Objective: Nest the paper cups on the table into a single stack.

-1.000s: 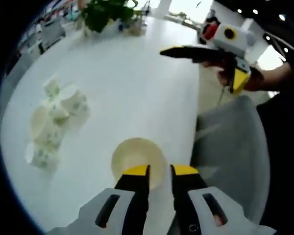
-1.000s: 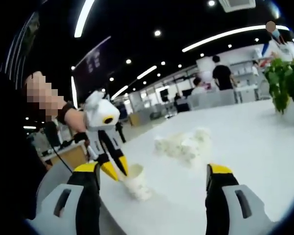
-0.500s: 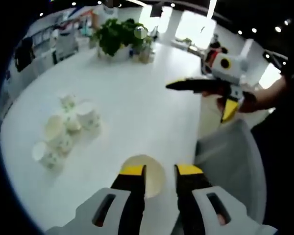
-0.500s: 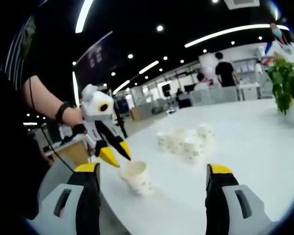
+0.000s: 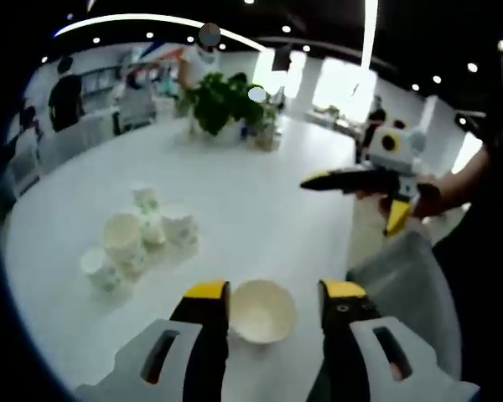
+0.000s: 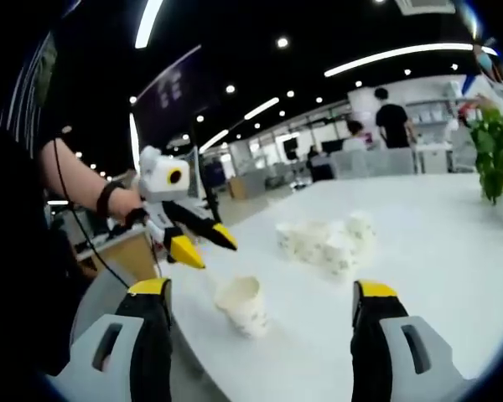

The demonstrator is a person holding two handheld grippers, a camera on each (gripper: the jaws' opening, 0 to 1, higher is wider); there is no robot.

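A white table is the landmark. At its far end stands a green plant, with a small pot just beside it. A grey chair sits at the table's near edge. Beyond the table stand people, under bright ceiling lights.

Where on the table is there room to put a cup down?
The table is bare between the cup cluster and the plant, and right of the single cup toward the edge. It is crowded around the cluster.
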